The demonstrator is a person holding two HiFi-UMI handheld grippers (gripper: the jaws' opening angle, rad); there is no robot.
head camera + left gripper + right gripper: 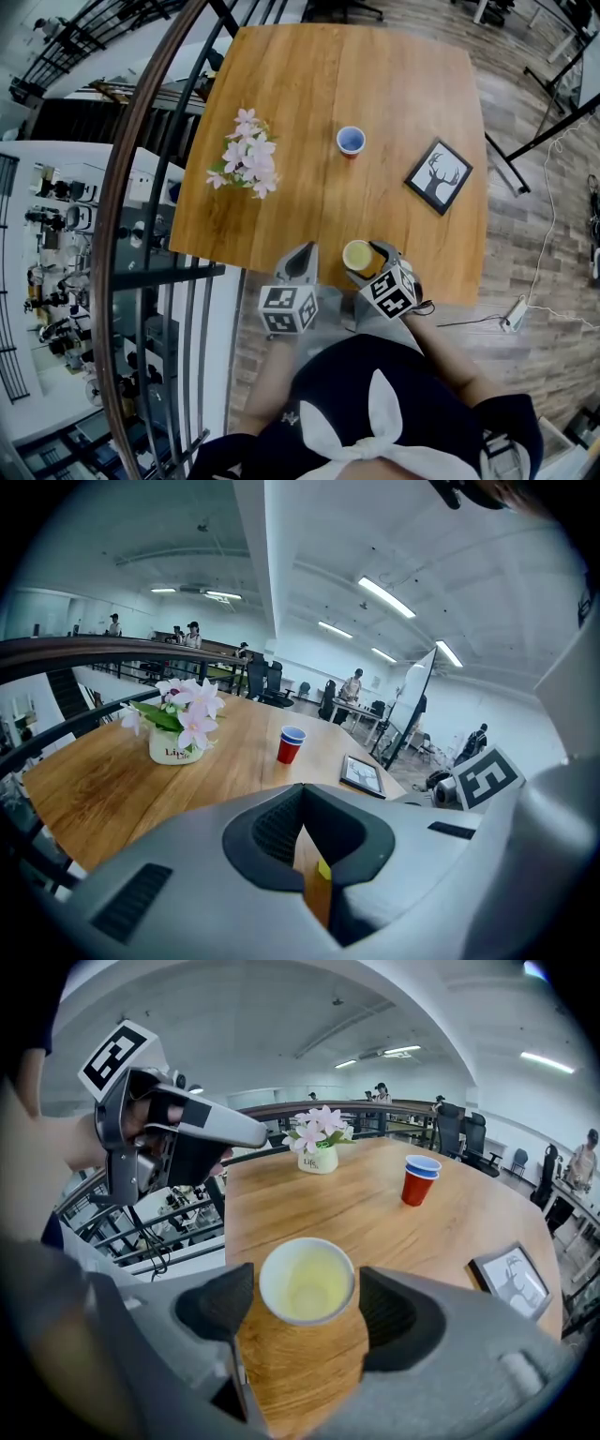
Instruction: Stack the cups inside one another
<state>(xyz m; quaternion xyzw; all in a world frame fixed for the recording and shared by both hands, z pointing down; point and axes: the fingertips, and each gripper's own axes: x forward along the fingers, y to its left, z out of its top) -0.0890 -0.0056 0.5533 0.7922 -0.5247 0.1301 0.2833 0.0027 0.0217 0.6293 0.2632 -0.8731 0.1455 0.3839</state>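
A pale yellow cup (356, 256) (307, 1283) stands upright near the front edge of the wooden table (300, 84). My right gripper (364, 253) (307, 1299) is open, with one jaw on each side of the cup and a thin gap at the rim. Farther back in the middle of the table stands a red cup (351, 142) (291, 746) (417, 1187) with a blue cup nested in it. My left gripper (302, 255) (314, 874) is shut and holds nothing; it hangs just left of the yellow cup, at the table's near edge.
A white pot of pink flowers (246, 157) (178, 735) (319, 1152) sits at the left of the table. A framed deer picture (439, 176) (511, 1279) lies at the right. A curved railing (141, 141) runs along the table's left side.
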